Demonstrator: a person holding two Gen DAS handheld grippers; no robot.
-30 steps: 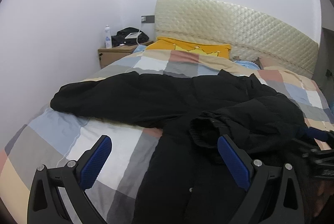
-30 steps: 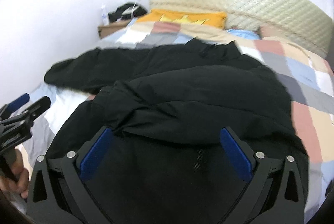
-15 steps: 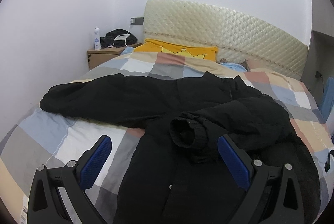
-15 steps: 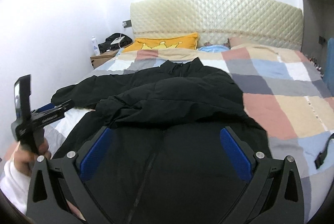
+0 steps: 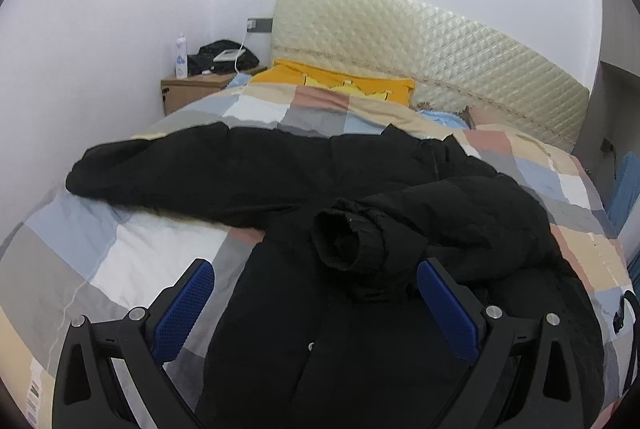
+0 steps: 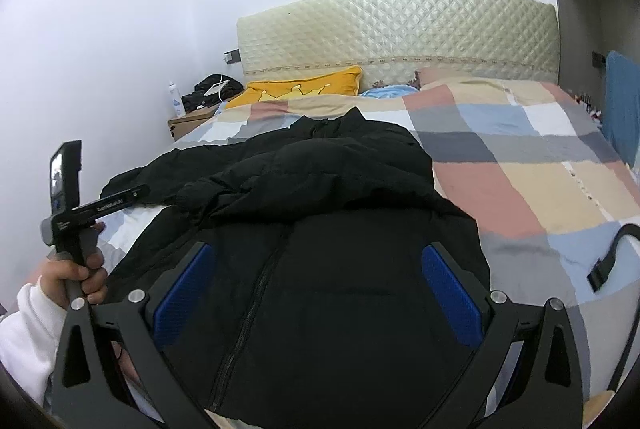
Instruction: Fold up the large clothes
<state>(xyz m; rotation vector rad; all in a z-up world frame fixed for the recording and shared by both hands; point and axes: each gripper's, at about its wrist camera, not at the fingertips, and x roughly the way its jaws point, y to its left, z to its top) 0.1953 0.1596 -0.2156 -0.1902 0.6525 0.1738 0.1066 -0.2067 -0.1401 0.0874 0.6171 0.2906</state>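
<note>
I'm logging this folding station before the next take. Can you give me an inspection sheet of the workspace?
Surface: bed with checked quilt, rumpled.
Job's things: black puffer jacket zip-side up; one sleeve spread out, other sleeve folded across the body.
Clutter: black strap on the quilt; yellow pillow.
Grippers: left gripper and right gripper open, empty.
Cables: white cable on the nightstand.
Surroundings: quilted headboard, white wall.
</note>
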